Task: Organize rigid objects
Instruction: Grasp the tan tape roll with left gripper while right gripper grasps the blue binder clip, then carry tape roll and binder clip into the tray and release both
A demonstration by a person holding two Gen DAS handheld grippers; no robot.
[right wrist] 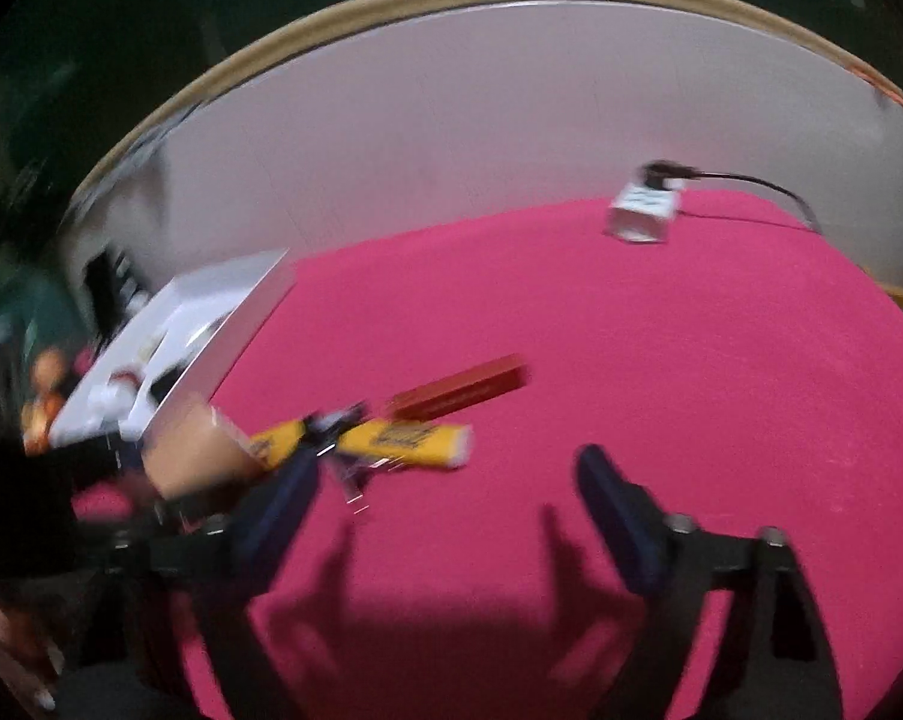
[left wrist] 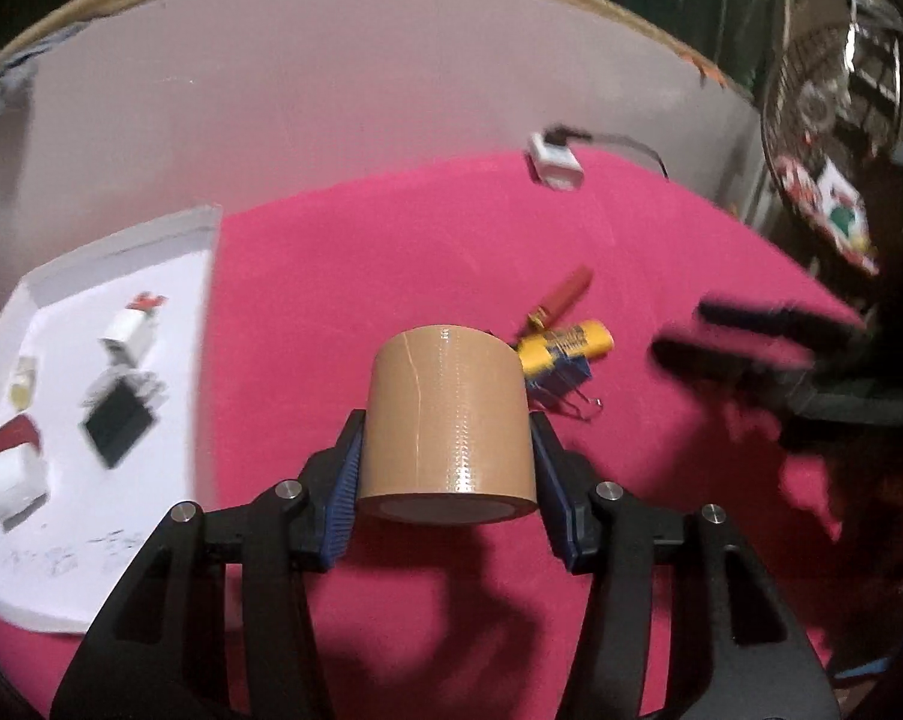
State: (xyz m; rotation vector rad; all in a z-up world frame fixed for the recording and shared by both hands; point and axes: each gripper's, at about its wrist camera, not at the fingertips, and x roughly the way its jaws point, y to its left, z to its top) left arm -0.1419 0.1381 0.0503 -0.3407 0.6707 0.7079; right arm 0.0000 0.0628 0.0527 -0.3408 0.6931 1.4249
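Observation:
My left gripper [left wrist: 445, 450] is shut on a roll of brown tape [left wrist: 445, 420] and holds it above the pink cloth [left wrist: 343, 264]. The tape also shows blurred in the right wrist view [right wrist: 193, 450]. My right gripper [right wrist: 445, 486] is open and empty over the cloth; it shows blurred in the left wrist view [left wrist: 751, 336]. A yellow tube [left wrist: 565, 345] [right wrist: 403, 444], a red stick [left wrist: 562, 297] [right wrist: 463, 390] and a blue binder clip [left wrist: 562, 384] lie together mid-cloth. A white tray [left wrist: 181, 240] [right wrist: 223, 288] at the left holds several small objects.
A white charger [left wrist: 553, 165] [right wrist: 640, 213] with a black cable lies at the cloth's far edge. A pale wall stands behind the table. A wire fan [left wrist: 829, 138] is at the far right.

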